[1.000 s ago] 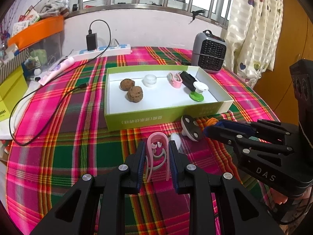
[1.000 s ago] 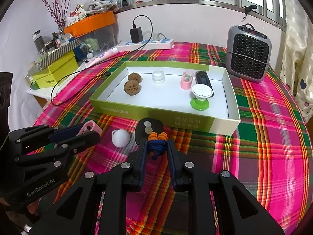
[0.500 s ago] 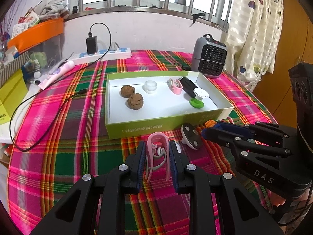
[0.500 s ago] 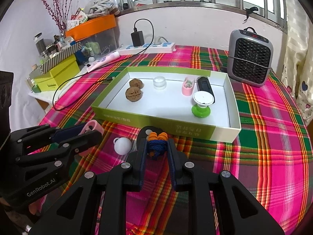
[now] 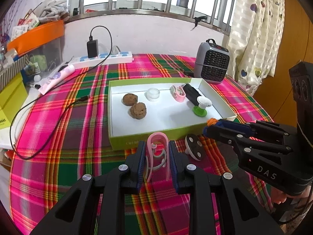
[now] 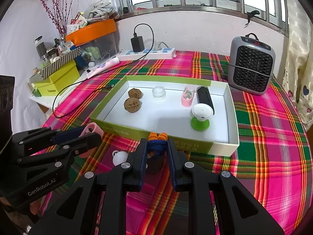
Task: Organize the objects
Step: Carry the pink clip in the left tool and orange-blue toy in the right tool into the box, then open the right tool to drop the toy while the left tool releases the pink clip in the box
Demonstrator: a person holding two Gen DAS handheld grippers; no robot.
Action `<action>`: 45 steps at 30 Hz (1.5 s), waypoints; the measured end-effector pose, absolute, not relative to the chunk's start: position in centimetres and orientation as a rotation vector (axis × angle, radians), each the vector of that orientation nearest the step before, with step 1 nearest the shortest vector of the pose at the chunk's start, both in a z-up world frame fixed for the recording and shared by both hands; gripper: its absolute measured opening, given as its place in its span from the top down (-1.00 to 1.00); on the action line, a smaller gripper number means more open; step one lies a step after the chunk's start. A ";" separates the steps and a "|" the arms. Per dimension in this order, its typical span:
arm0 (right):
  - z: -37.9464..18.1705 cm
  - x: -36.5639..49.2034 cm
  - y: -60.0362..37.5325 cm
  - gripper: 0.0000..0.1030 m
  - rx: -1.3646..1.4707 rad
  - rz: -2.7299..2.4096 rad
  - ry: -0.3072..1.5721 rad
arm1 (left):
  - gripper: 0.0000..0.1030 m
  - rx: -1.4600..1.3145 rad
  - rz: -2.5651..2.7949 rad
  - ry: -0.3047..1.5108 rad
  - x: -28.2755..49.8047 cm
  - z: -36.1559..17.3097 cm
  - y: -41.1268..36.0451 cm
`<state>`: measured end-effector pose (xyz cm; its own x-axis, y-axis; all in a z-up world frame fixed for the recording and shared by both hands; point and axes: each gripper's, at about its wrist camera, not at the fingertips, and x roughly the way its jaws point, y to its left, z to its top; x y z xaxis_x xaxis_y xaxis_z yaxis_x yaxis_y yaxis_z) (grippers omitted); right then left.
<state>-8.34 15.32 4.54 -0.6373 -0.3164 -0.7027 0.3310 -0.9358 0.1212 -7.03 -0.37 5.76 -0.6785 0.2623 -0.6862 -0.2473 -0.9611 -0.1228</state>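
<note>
My left gripper [image 5: 157, 150] is shut on a pink clip [image 5: 158, 143] and holds it above the cloth, just before the green box [image 5: 125, 143]. My right gripper [image 6: 156, 148] is shut on a blue-and-orange cord knot [image 6: 156, 143], near the box's front wall [image 6: 195, 145]. The box holds two walnuts [image 6: 132, 105], a clear cap [image 6: 158, 92], a pink tape holder [image 6: 187, 98], a black case [image 6: 204, 98] and a green-and-white stand [image 6: 201, 115]. A black-and-white disc [image 5: 193, 146] and a white ball piece [image 6: 120, 156] lie on the cloth below the grippers.
A grey heater [image 6: 251, 66] stands at the back right. A power strip [image 6: 148, 53] with a charger and a black cable [image 5: 39, 127] runs across the left. Boxes and an orange-lidded bin [image 6: 92, 31] crowd the left side. A curtain [image 5: 254, 29] hangs at the right.
Both grippers have risen and moved forward toward the box, each carrying its object. The disc and white ball piece stay on the cloth.
</note>
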 end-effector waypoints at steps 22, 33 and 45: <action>4.4 -14.7 14.5 0.59 1.138 -2.527 0.018 | 0.59 -1.142 2.657 -0.071 -12.0 5.2 -0.9; 3.3 -18.5 13.5 0.59 1.211 -2.498 0.029 | 0.59 -1.185 2.642 -0.033 -14.1 4.1 -0.1; 2.1 -20.6 12.5 0.59 1.270 -2.470 0.091 | 0.59 -1.233 2.637 -0.010 -15.8 2.8 0.2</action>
